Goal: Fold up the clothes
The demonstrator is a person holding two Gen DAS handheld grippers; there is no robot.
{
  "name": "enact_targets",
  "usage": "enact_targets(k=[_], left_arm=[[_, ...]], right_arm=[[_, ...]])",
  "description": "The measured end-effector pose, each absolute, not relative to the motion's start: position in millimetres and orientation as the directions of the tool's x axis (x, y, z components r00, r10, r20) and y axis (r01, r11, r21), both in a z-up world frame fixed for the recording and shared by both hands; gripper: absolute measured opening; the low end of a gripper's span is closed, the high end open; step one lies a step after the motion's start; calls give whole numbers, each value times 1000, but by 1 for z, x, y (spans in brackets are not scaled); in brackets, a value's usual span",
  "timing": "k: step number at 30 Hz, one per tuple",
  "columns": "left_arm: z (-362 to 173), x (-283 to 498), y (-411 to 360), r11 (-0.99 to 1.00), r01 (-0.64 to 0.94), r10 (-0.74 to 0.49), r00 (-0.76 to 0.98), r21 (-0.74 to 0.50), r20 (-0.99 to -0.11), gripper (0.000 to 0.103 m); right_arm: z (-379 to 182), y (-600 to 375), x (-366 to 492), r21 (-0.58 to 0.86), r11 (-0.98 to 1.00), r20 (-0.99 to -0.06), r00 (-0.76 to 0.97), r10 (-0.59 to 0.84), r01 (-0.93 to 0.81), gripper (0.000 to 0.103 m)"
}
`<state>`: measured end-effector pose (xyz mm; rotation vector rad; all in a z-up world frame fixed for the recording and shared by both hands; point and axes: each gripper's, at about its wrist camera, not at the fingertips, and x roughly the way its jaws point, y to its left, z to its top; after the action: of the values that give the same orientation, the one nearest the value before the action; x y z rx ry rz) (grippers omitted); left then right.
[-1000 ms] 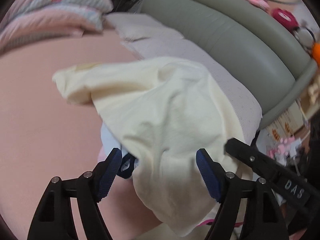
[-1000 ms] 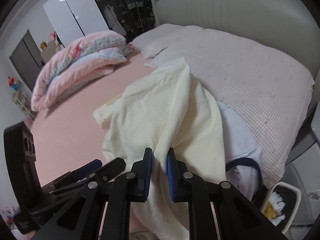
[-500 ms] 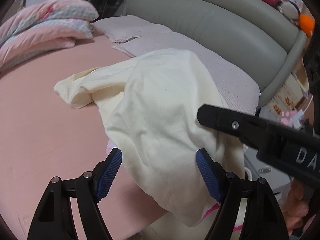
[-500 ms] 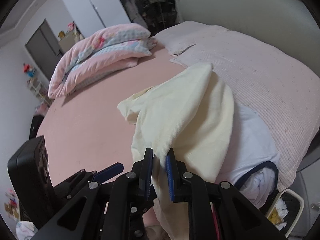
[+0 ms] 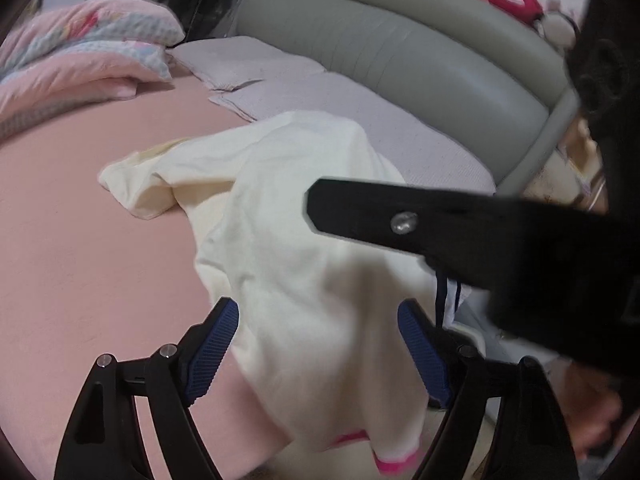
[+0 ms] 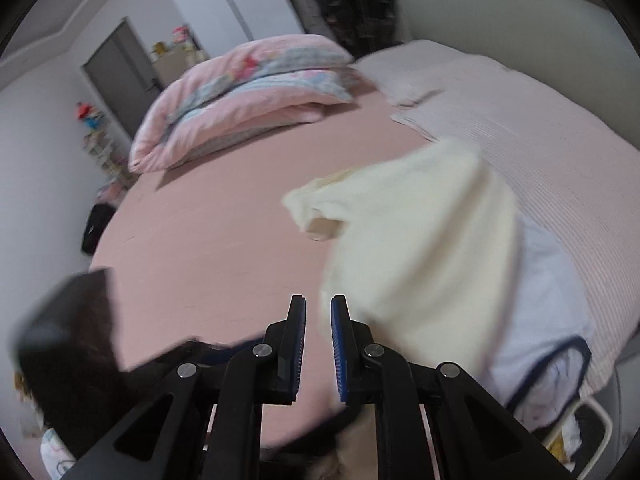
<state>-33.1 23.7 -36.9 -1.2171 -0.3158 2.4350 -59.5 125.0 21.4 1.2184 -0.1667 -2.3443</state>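
The left gripper, jaws just widening and straddling the cream shirt unpinched, should be closing on its six-o'clock hem while the nearly shut right gripper, grasp unclear, is steadying it.

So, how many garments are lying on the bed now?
2 can be seen. The cream shirt lies draped near the bed's edge. The white garment with navy trim lies partly under it, beside the quilted mat. More could be hidden underneath.

garment draped over bed edge, folded quilt behind, headboard right
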Motion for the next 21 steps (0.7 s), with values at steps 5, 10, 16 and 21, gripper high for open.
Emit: enact_targets(k=[5,10,16,21], left_arm=[[-64,-53,8,-881,-121,450,-509,-457,-734,82],[-62,-58,8,-882,-104,440,-534,-460,-722,82],[-71,-66,19,-902,-115,413,-514,-417,-752,82],[-84,-72,20,-889,-80,431,-479,-451,-765,82]], right_arm=[[22,110,-56,254,-895,-769,-485,-417,367,8],[17,124,-53,172,-930,-790,-518,-327,326,9],[10,162,-53,181,-959,-797,-539,-273,217,49],[-2,190,-50,224,-961,-799,-533,-277,164,56]])
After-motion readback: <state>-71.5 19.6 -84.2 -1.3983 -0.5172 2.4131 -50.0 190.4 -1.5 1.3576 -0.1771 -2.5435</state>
